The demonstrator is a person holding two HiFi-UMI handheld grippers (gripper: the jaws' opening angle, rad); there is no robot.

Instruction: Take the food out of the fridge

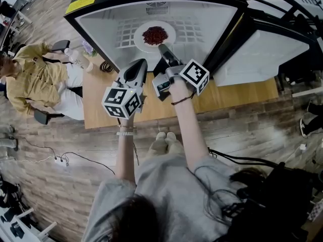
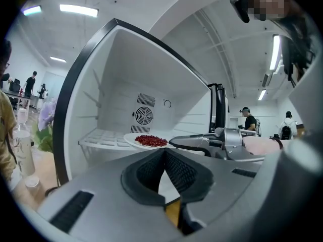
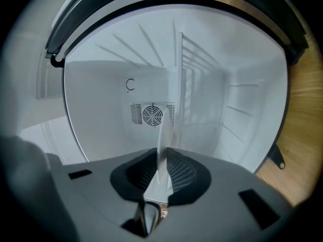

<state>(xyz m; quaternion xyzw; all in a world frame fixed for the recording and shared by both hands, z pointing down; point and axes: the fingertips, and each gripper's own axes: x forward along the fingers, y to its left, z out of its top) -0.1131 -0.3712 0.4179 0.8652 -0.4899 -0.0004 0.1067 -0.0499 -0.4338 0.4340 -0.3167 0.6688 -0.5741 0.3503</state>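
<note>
Wood plank floor (image 1: 50, 195); light wooden bench (image 1: 242, 92) mid-frame; person (image 1: 30, 79) seated left; ceiling strip lights (image 2: 78, 10) upper left.

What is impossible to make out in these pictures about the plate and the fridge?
- The kind of red food: too small in the head view and the left gripper view.
- The food in the right gripper view: the plate shows only edge-on, clamped in the right gripper.
- The fridge below its wire shelf: largely covered by the left gripper in its own view.
</note>
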